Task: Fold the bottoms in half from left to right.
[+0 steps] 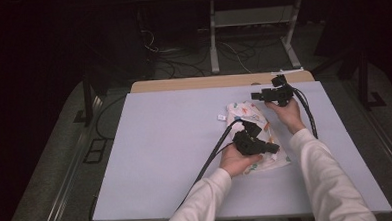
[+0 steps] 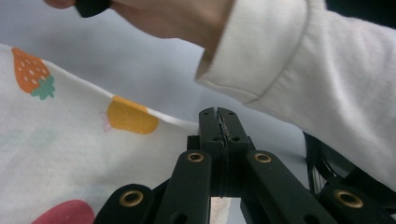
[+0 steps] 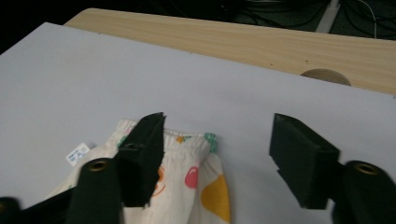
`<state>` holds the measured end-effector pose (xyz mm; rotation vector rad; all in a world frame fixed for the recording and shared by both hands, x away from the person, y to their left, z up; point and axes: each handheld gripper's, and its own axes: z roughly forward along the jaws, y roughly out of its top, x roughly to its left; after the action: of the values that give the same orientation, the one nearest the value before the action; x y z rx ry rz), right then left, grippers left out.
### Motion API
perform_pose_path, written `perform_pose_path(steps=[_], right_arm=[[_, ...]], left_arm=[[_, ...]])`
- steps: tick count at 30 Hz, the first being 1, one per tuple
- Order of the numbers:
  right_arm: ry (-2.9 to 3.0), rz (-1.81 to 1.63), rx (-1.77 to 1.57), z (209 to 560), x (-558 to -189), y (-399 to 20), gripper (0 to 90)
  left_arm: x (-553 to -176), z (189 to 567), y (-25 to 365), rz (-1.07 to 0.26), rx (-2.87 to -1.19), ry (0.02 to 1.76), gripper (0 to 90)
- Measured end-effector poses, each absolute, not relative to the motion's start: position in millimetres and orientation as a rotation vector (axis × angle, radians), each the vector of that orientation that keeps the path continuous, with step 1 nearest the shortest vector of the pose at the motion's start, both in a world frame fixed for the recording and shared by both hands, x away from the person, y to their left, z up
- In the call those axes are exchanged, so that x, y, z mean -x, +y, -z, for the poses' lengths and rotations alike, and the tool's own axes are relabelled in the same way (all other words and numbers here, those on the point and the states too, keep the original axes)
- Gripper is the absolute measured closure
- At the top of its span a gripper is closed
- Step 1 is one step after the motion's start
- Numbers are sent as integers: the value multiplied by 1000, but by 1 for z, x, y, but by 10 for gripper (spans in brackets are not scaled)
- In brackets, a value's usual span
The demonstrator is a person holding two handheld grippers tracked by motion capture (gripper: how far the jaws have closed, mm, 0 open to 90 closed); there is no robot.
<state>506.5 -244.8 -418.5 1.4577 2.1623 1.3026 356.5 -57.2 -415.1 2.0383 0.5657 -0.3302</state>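
The fruit-printed cloth (image 1: 255, 133) lies folded into a compact bundle right of centre in the high view, on the pale blue mat (image 1: 175, 146), its elastic hem towards the upper edge and a small white label (image 1: 221, 118) sticking out at its upper left. The left gripper (image 1: 270, 148) lies low over the bundle's lower right corner; in the left gripper view its jaws are pressed together, and a sliver of white cloth seems caught between them, so it probably pins that edge to keep the fold from springing loose. The right gripper (image 1: 256, 95) hovers just above the bundle's upper edge, jaws spread with nothing between them, apparently off the hem. Beyond the mat, the wooden tabletop (image 3: 261, 39) shows along the upper edge.
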Motion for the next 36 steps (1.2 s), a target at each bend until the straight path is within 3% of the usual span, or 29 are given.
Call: perform_pose_path(steps=[1,5,13,36], right_arm=[[2162,-1303,-1458,418,-506,-245,329],[2219,-1328,-1434,417,-498,-251,150],[2230,-1340,-1427,418,-478,-257,37],[2139,-1349,-1474,415,-458,-283,5]], left_arm=[[-357,415,-57,330,-2038,566,894],[-358,416,-61,326,-2044,562,895],[-359,414,-70,319,-2064,558,895],[-368,429,-105,353,-2120,577,894]])
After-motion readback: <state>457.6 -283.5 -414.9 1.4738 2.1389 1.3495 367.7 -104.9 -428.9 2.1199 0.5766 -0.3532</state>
